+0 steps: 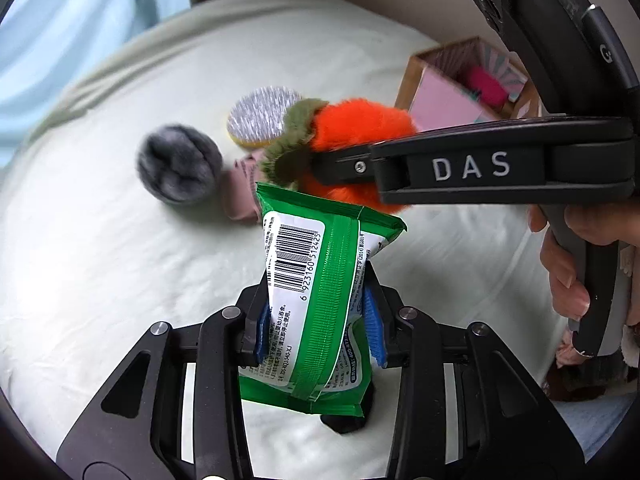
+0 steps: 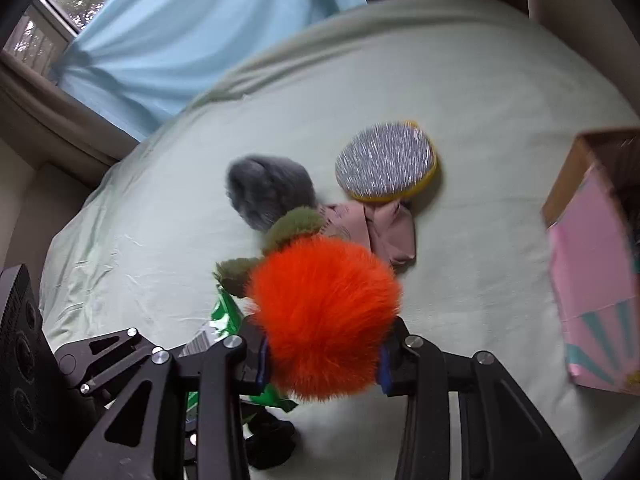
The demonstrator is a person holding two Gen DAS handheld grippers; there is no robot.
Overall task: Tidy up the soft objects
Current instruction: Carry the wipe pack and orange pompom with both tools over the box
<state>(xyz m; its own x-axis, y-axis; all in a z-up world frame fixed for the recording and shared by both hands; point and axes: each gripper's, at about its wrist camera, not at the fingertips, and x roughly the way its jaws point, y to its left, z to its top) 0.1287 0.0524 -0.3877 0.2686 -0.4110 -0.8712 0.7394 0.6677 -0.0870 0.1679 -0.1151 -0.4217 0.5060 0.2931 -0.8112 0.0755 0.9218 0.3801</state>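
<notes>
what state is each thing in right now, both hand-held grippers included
left hand-held gripper: shut on the green packet
green packet: held upright, off the bed
right hand-held gripper: shut on the orange plush
orange plush: held, lifted
grey pompom: lying on the bed
round scrub pad: lying flat
pink cloth: crumpled
box: open

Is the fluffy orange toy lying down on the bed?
No, the orange toy is squeezed between the right gripper's fingers, lifted above the bed.
</notes>
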